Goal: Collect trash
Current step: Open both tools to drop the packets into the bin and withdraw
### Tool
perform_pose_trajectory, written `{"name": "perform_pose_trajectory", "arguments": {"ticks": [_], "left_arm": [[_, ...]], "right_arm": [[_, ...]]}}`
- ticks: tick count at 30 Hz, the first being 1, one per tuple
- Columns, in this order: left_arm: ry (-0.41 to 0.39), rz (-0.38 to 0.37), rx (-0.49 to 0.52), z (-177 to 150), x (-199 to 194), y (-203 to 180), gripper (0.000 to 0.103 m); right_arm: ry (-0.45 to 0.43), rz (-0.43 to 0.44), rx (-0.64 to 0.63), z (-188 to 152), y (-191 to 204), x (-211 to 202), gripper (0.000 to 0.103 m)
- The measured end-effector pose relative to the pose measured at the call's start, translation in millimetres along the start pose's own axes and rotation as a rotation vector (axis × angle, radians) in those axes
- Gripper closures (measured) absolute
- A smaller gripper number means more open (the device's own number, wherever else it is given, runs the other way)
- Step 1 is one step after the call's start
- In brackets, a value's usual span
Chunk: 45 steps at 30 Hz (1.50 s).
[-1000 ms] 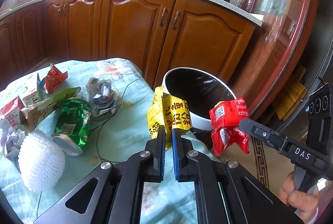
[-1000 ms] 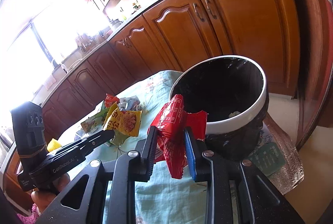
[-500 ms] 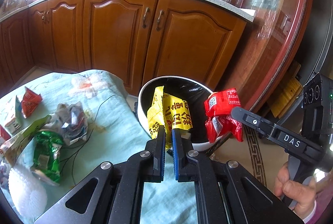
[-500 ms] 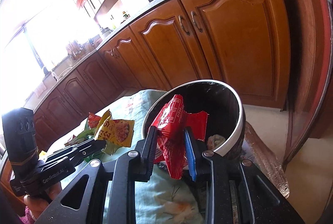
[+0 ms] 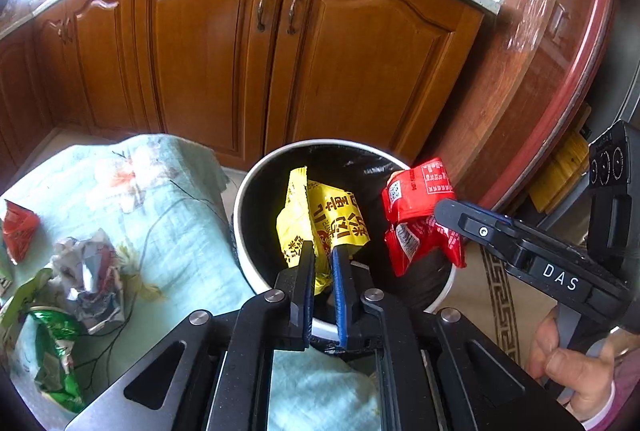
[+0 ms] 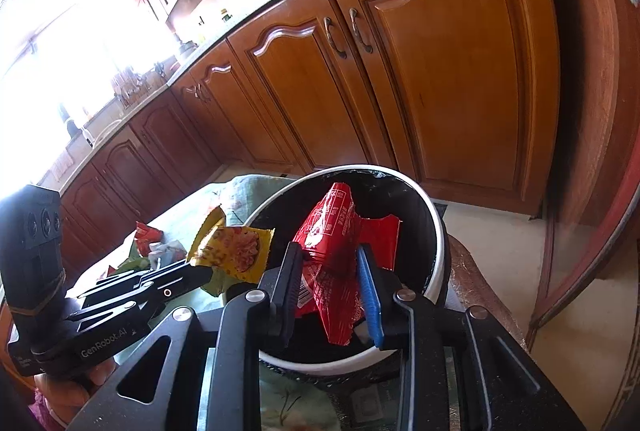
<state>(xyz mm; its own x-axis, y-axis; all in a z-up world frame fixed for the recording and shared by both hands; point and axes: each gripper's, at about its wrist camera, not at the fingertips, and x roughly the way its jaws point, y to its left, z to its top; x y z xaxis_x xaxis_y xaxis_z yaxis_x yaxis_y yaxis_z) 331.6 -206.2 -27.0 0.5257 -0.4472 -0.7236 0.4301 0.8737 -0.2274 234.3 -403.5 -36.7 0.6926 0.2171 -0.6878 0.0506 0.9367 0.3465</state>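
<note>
A pale green floral cloth (image 5: 168, 215) covers the tabletop beside the round white-rimmed, black-lined bin (image 5: 256, 283), before glossy wooden cabinets (image 5: 208, 63). Over the bin, the left gripper (image 5: 321, 251) jaws, just opening, flank a crinkled yellow wrapper (image 5: 320, 219); the right gripper (image 6: 328, 263) jaws, also opening, flank a red wrapper (image 6: 340, 231).

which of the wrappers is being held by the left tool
The yellow wrapper, between the left tool fingers over the bin; the red wrapper is in the right tool.
</note>
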Motion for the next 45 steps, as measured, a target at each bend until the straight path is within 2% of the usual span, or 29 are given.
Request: {"name": "perform_pose_trajectory", "arguments": {"ticks": [5, 6, 7, 8, 9, 14, 18, 20, 29, 45], "left_arm": [[0.027, 0.005, -0.009, 4, 17, -1, 0.082], [0.029, 0.008, -0.008, 4, 19, -2, 0.08], [0.031, 0.013, -0.007, 4, 20, -3, 0.076], [0.03, 0.017, -0.009, 4, 21, -3, 0.068], [0.025, 0.018, -0.011, 1, 20, -3, 0.066], [0.014, 0.022, -0.034, -9, 9, 1, 0.057], [-0.009, 0.035, -0.058, -21, -6, 6, 0.048], [-0.031, 0.044, -0.079, -31, -17, 10, 0.035], [-0.053, 0.068, -0.156, -76, -58, 26, 0.034], [-0.101, 0.16, -0.261, -144, -148, 63, 0.034]], "right_arm": [[0.028, -0.018, -0.015, 3, -6, 10, 0.054], [0.03, -0.017, -0.013, 2, -7, 11, 0.054], [0.032, -0.019, -0.01, 2, -8, 12, 0.052], [0.033, -0.02, -0.004, 3, -11, 13, 0.045], [0.031, -0.017, 0.004, 2, -12, 12, 0.039], [0.017, -0.004, 0.02, -5, -14, 5, 0.035], [-0.013, 0.019, 0.039, -12, -11, -5, 0.014], [-0.025, 0.031, 0.051, -15, -9, -10, 0.009], [-0.02, 0.081, 0.077, -46, 14, -25, 0.008], [0.07, 0.184, 0.045, -90, 77, -20, 0.008]]}}
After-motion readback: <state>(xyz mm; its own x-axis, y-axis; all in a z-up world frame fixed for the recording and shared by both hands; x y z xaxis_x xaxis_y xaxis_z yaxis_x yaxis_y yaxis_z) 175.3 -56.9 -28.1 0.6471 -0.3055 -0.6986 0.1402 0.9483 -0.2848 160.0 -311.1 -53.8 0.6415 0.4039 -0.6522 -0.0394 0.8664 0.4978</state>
